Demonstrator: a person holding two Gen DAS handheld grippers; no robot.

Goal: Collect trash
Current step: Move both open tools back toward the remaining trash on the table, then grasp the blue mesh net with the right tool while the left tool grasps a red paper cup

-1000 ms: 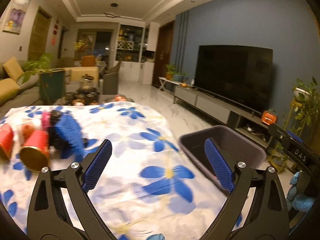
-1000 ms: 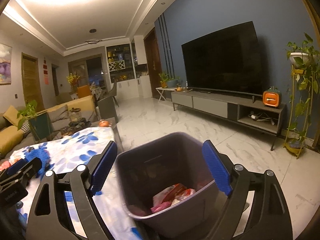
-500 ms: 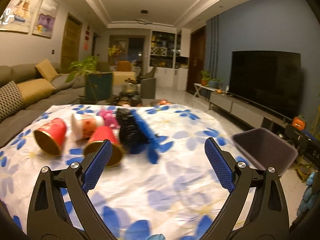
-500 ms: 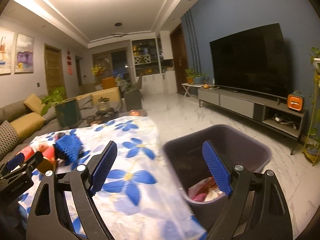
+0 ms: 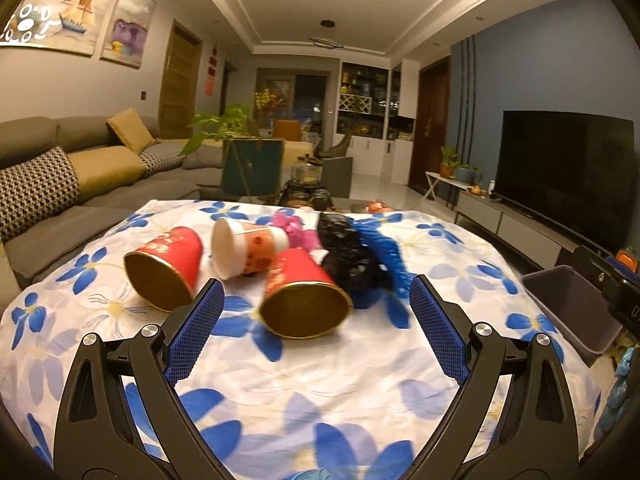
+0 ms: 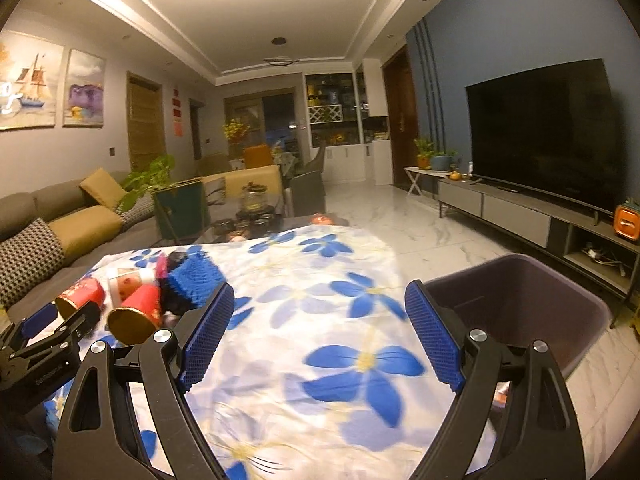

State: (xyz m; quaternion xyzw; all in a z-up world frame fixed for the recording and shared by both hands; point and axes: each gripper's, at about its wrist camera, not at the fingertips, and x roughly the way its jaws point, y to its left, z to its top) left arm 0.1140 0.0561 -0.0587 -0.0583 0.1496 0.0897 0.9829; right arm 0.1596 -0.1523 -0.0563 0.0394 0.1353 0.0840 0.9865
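Floral tablecloth (image 5: 320, 392), left gripper (image 5: 316, 332) facing cups (image 5: 308, 300) (jaws wide)

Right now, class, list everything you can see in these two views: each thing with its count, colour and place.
Red cups: two, red with gold insides, on their sides on the cloth.
White cup: one, white and orange, on its side behind them.
Pink wrapper: one, behind the cups.
Black bag: one, crumpled, right of the cups.
Blue item: one, against the bag; blurred.
Bin: one, dark, on the floor right of the table.
Tablecloth: white, blue flowers.
Television: black, right wall.
Sofa: grey, left.
Left gripper: open.
Right gripper: open.
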